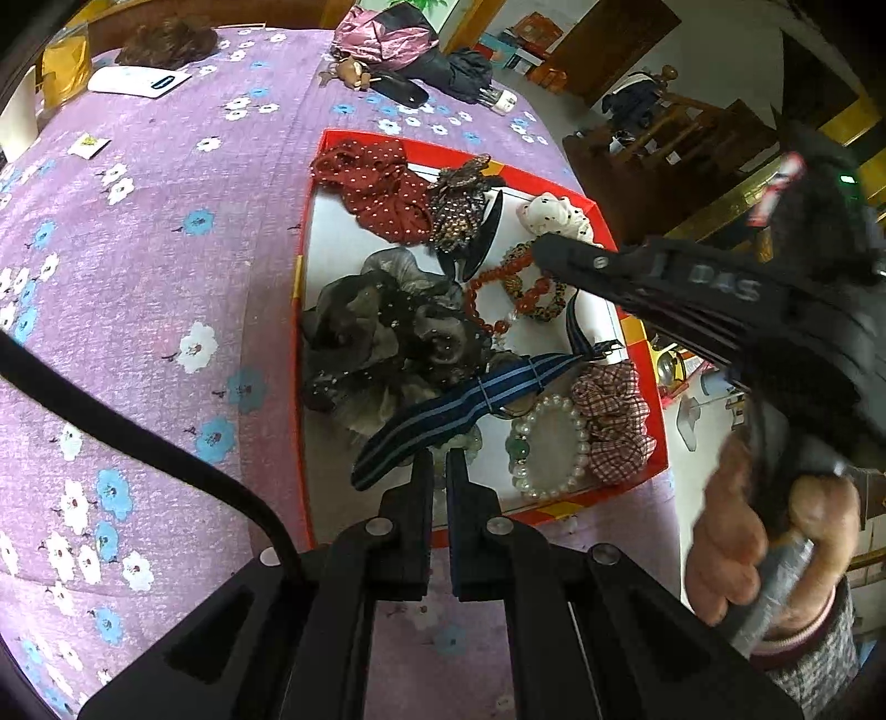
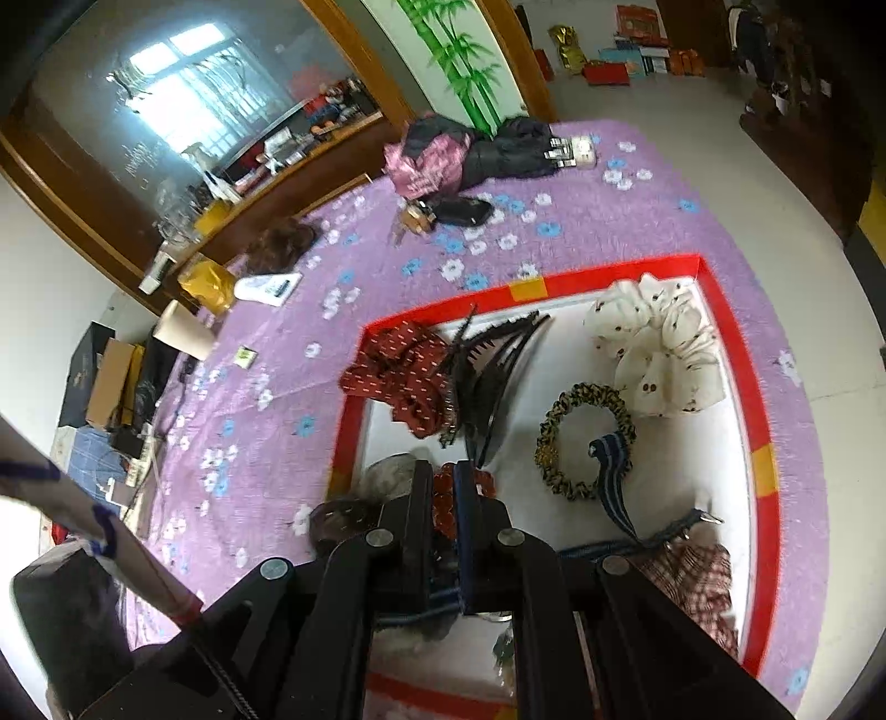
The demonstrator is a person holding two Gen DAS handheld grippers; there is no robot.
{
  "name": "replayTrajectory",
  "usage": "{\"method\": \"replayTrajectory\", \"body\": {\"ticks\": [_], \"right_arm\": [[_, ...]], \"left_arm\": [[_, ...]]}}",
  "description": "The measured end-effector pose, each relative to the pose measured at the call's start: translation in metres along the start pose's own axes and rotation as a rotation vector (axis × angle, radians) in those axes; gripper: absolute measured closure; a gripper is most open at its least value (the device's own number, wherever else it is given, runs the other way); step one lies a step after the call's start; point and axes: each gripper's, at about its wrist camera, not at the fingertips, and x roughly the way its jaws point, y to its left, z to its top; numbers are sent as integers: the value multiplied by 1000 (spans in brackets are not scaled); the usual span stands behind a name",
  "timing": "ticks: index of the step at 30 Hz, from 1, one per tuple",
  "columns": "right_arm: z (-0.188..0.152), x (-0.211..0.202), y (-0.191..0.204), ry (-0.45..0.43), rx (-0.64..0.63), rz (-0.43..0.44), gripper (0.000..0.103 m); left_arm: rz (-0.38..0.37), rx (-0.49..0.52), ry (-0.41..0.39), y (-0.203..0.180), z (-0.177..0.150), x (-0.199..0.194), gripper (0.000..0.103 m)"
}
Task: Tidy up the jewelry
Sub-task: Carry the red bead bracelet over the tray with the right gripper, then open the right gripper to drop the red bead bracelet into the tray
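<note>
A red-rimmed white tray on the purple flowered cloth holds hair ties and bracelets. My left gripper hangs over the tray's near edge, jaws almost closed on a narrow gap, just below a blue striped band; nothing shows between them. A pearl bracelet lies to its right. My right gripper is narrowly closed, with the red bead bracelet showing between its fingers; in the left wrist view it reaches in over that bracelet. A gold braided tie lies to its right.
In the tray: red dotted scrunchie, white dotted scrunchie, black claw clip, grey gauze scrunchie, plaid scrunchie. Folded umbrellas, a white scale and a paper cup sit at the cloth's far side.
</note>
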Motion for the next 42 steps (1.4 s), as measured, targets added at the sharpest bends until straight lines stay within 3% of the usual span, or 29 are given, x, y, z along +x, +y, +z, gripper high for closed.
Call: {"method": "replayTrajectory", "body": {"ticks": [8, 10, 13, 22, 33, 42], "right_arm": [[1, 16, -19, 32, 16, -63, 95], [-1, 13, -22, 25, 19, -73, 94], [-4, 7, -24, 18, 26, -83, 87], [-24, -16, -16, -11, 18, -120, 67], [-61, -36, 12, -27, 5, -160, 62], [-89, -38, 38, -18, -16, -201, 62]], "left_arm": [[-3, -11, -7, 7, -6, -15, 99], [3, -8, -7, 7, -8, -18, 94], [36, 5, -25, 6, -13, -26, 81], [146, 55, -83, 9, -26, -51, 76], [243, 66, -160, 30, -38, -83, 72], [257, 78, -193, 49, -45, -106, 71]]}}
